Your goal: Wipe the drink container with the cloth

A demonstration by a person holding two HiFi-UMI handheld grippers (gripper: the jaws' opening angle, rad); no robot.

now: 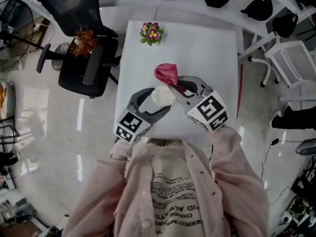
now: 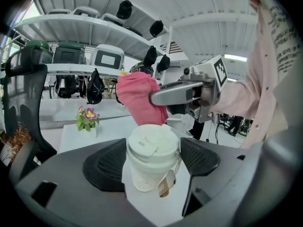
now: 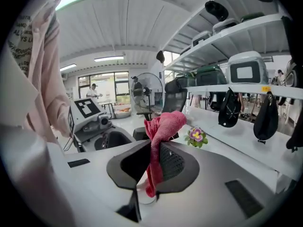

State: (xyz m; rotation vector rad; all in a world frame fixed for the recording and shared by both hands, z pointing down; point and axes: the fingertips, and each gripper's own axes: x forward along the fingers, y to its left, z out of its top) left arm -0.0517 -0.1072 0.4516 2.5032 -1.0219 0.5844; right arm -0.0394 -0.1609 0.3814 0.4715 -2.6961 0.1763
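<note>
White tabletop, office behind. Upright drink container near the near edge, clamped between 2 fingers of left gripper. Right gripper pinching pink cloth, just beyond the lid on far-edge side. Likely wipe path: down, toward near edge.

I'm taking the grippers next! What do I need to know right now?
Left gripper: shut on the white lidded paper cup, upright above the white table.
Right gripper: shut on the bunched pink cloth, raised beside the cup's lid. Whether cloth and cup touch is unclear.
Done: both things are gripped and close together.
Left: rub the cloth over the cup. How much is already wiped cannot be told.
</note>
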